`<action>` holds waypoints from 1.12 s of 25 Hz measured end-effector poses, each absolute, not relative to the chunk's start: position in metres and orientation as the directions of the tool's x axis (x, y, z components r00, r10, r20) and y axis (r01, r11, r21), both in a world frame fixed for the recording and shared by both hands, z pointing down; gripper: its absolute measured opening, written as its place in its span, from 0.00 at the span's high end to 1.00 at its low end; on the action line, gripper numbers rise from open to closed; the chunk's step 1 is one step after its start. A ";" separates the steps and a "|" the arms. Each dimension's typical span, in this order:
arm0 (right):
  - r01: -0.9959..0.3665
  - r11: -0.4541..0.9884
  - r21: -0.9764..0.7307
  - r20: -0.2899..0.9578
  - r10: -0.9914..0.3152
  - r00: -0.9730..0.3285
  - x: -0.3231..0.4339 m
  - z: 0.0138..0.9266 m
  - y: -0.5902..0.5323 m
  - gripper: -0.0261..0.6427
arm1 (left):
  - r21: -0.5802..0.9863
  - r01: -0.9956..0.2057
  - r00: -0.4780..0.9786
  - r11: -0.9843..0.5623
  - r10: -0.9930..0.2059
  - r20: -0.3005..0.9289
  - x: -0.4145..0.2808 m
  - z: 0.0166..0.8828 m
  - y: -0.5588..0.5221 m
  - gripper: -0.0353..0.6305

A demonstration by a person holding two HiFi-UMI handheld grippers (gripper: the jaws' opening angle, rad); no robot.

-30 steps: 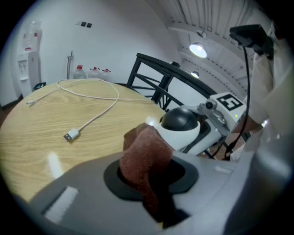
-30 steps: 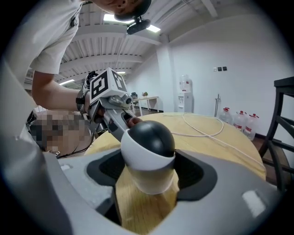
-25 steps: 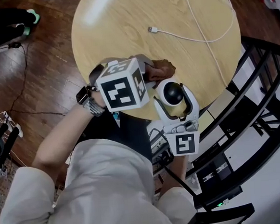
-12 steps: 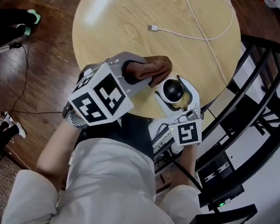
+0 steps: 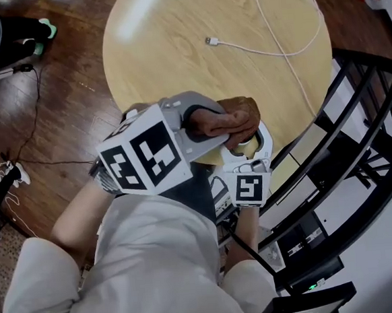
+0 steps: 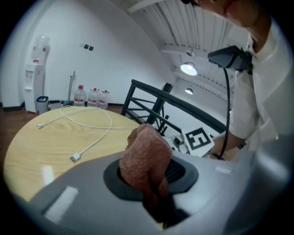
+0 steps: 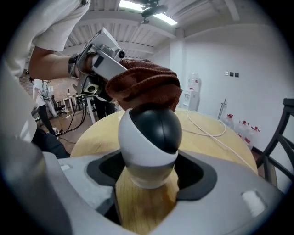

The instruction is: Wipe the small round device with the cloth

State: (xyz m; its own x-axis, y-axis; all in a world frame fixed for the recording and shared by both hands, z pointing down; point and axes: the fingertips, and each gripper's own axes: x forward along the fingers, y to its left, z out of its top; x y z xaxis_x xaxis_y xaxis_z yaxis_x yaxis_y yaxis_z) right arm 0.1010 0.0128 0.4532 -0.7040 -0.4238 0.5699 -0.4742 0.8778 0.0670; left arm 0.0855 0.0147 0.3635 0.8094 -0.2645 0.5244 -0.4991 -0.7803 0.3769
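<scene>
The small round device, white with a black face, stands on the round wooden table near its front edge. My right gripper has it between its jaws; they have just been closing and now grip its sides. In the head view the right gripper shows just under the cloth, and the device itself is hidden. My left gripper is shut on a bunched brown cloth. The cloth rests on top of the device. The left gripper view shows the cloth clamped between the jaws of the left gripper.
A white USB cable loops across the far half of the table. A black metal railing runs close along the table's right side. The person's legs are below the table's front edge. Water bottles stand by the far wall.
My left gripper has lifted with the cloth and swung right, so the cloth now covers the device's top. The right gripper has stayed around the device.
</scene>
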 end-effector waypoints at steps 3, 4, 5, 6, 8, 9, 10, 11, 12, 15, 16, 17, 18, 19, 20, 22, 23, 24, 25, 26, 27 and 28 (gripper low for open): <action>-0.522 0.851 0.057 0.582 -0.453 -0.675 0.102 0.454 0.012 0.45 | 0.346 -0.488 0.787 -0.801 -0.233 0.571 0.096 0.376 0.024 0.81; -0.530 0.846 0.056 0.587 -0.457 -0.669 0.103 0.454 0.012 0.46 | 0.335 -0.491 0.779 -0.804 -0.233 0.583 0.096 0.379 0.025 0.81; -0.534 0.843 0.055 0.590 -0.459 -0.664 0.103 0.455 0.012 0.46 | 0.323 -0.494 0.771 -0.807 -0.235 0.591 0.096 0.382 0.026 0.81; -0.538 0.841 0.055 0.592 -0.462 -0.661 0.103 0.455 0.012 0.45 | 0.313 -0.498 0.764 -0.808 -0.238 0.600 0.095 0.384 0.025 0.81; -0.543 0.838 0.053 0.595 -0.463 -0.657 0.104 0.456 0.013 0.45 | 0.303 -0.508 0.748 -0.806 -0.238 0.619 0.091 0.391 0.024 0.81; -0.543 0.838 0.052 0.595 -0.463 -0.657 0.104 0.456 0.013 0.46 | 0.303 -0.511 0.741 -0.804 -0.235 0.629 0.089 0.395 0.023 0.81; -0.543 0.838 0.051 0.594 -0.463 -0.658 0.104 0.456 0.013 0.45 | 0.307 -0.514 0.737 -0.801 -0.230 0.636 0.087 0.399 0.023 0.81; -0.542 0.839 0.050 0.592 -0.462 -0.660 0.104 0.455 0.013 0.45 | 0.313 -0.516 0.735 -0.797 -0.225 0.640 0.086 0.403 0.022 0.81; -0.542 0.839 0.049 0.589 -0.463 -0.662 0.105 0.455 0.013 0.46 | 0.321 -0.518 0.734 -0.793 -0.220 0.642 0.086 0.406 0.021 0.81; -0.541 0.839 0.052 0.585 -0.465 -0.664 0.105 0.454 0.012 0.45 | 0.315 -0.517 0.714 -0.796 -0.198 0.672 0.084 0.418 0.019 0.81; -0.540 0.840 0.054 0.583 -0.466 -0.666 0.104 0.453 0.011 0.45 | 0.290 -0.512 0.691 -0.809 -0.187 0.698 0.083 0.424 0.019 0.81; -0.540 0.840 0.054 0.581 -0.466 -0.667 0.103 0.453 0.011 0.45 | 0.261 -0.504 0.666 -0.823 -0.177 0.725 0.082 0.430 0.020 0.81; -0.540 0.840 0.053 0.579 -0.466 -0.668 0.103 0.452 0.010 0.45 | 0.237 -0.495 0.646 -0.836 -0.171 0.744 0.082 0.435 0.020 0.81; -0.541 0.840 0.051 0.578 -0.466 -0.670 0.103 0.452 0.010 0.45 | 0.223 -0.488 0.636 -0.844 -0.169 0.753 0.082 0.438 0.021 0.81; -0.540 0.840 0.049 0.576 -0.466 -0.672 0.103 0.452 0.010 0.45 | 0.218 -0.485 0.634 -0.847 -0.169 0.755 0.083 0.440 0.021 0.81; -0.539 0.841 0.050 0.572 -0.467 -0.675 0.102 0.452 0.011 0.45 | 0.224 -0.490 0.637 -0.842 -0.171 0.751 0.083 0.443 0.020 0.81; -0.539 0.841 0.052 0.571 -0.468 -0.674 0.102 0.452 0.012 0.45 | 0.231 -0.493 0.639 -0.839 -0.169 0.750 0.083 0.446 0.020 0.81; -0.540 0.840 0.054 0.573 -0.469 -0.673 0.102 0.452 0.012 0.45 | 0.238 -0.494 0.641 -0.836 -0.165 0.749 0.083 0.449 0.020 0.81; -0.540 0.840 0.055 0.576 -0.468 -0.670 0.102 0.452 0.012 0.45 | 0.246 -0.493 0.644 -0.835 -0.160 0.748 0.083 0.452 0.020 0.81; -0.540 0.840 0.056 0.580 -0.467 -0.667 0.102 0.452 0.012 0.45 | 0.253 -0.490 0.650 -0.834 -0.156 0.744 0.083 0.456 0.019 0.81; -0.540 0.840 0.056 0.582 -0.467 -0.665 0.102 0.452 0.012 0.45 | 0.261 -0.486 0.658 -0.834 -0.153 0.738 0.083 0.459 0.018 0.81; -0.542 0.838 0.056 0.583 -0.468 -0.664 0.102 0.452 0.012 0.45 | 0.270 -0.485 0.665 -0.832 -0.150 0.731 0.082 0.461 0.017 0.81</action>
State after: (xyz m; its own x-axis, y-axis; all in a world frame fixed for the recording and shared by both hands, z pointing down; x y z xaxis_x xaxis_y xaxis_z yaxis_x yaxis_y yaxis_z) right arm 0.1018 0.0116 0.4519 -0.6637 -0.4681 0.5834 -0.5422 0.8384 0.0559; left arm 0.0824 0.0168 0.4612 0.6654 -0.1503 0.7312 -0.4846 -0.8320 0.2700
